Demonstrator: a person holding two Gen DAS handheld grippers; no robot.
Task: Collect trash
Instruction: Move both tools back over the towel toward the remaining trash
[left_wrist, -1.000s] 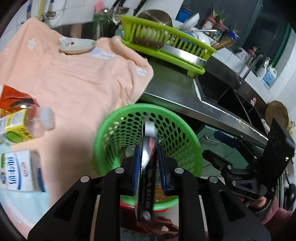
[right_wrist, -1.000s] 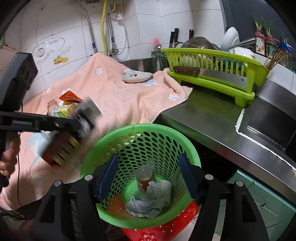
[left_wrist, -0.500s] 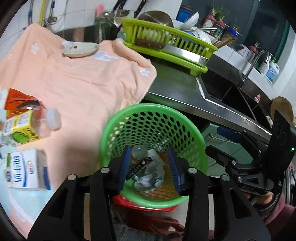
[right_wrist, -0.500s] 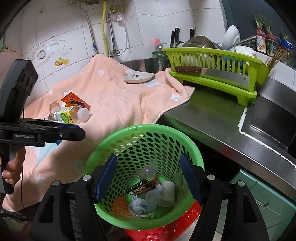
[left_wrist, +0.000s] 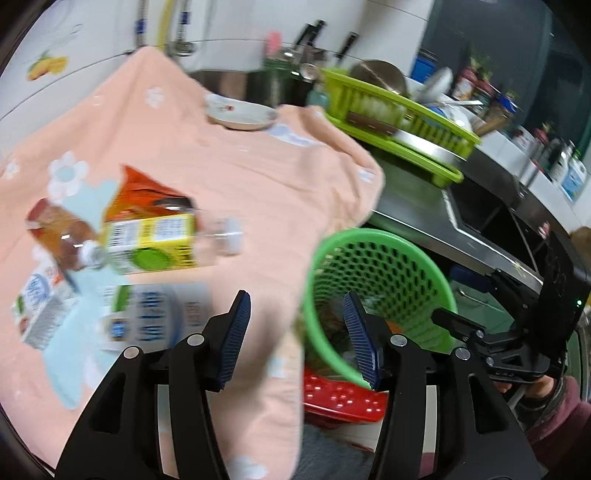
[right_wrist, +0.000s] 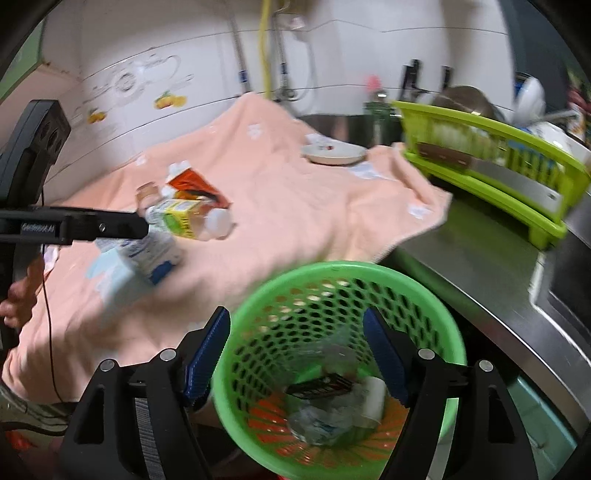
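Left hand-held gripper (left_wrist: 297, 336) is held wide and empty over the towel's edge, the fetch step is judged current, and a grasp on the milk carton (left_wrist: 155, 317) just ahead, beside the green basket (left_wrist: 384, 291), is called for next.

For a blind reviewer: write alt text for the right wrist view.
The open right gripper hovers over a green basket holding crumpled trash. Beyond it, a plastic bottle, a milk carton and an orange wrapper lie on a peach towel, with the left gripper reaching in.
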